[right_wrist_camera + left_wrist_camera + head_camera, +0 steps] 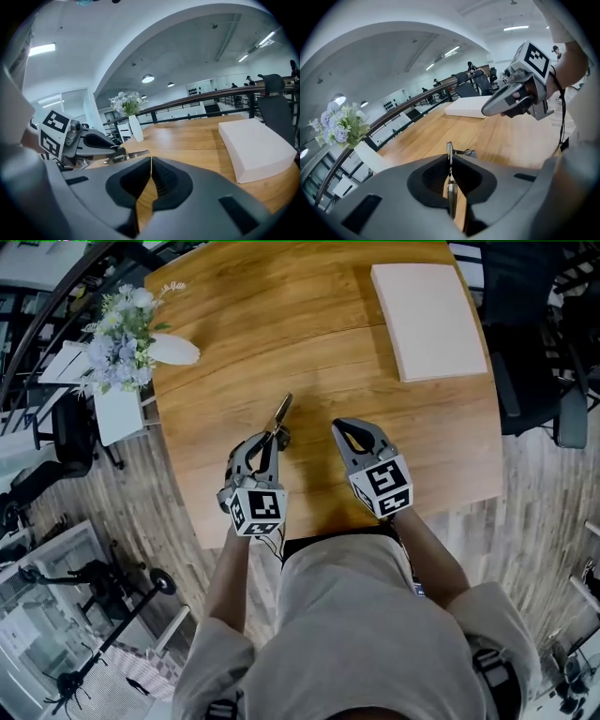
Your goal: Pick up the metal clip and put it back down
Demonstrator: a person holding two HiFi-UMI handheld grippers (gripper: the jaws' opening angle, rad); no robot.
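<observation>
Wooden tabletop [309, 352] fills the head view; the left gripper [271, 440] and the right gripper [345, 428] hover side by side over its near edge, each marker cube turned up towards the camera; the metal clip [281, 412] juts forward from the left gripper's tips, pointing away from the person; a white slab [428, 320] lies at the far right of the table, and a white vase of pale flowers [127, 338] stands off the left edge.

In the left gripper view the jaws are nearly together, pinching the clip's thin metal edge-on between the pads, its far end poking out past them over the wood; the right gripper hangs at the upper right, well apart.

In the right gripper view the jaws meet with nothing between them; to the left, the left gripper holds the clip out level, just beside; whether the clip touches the table cannot be made out.
</observation>
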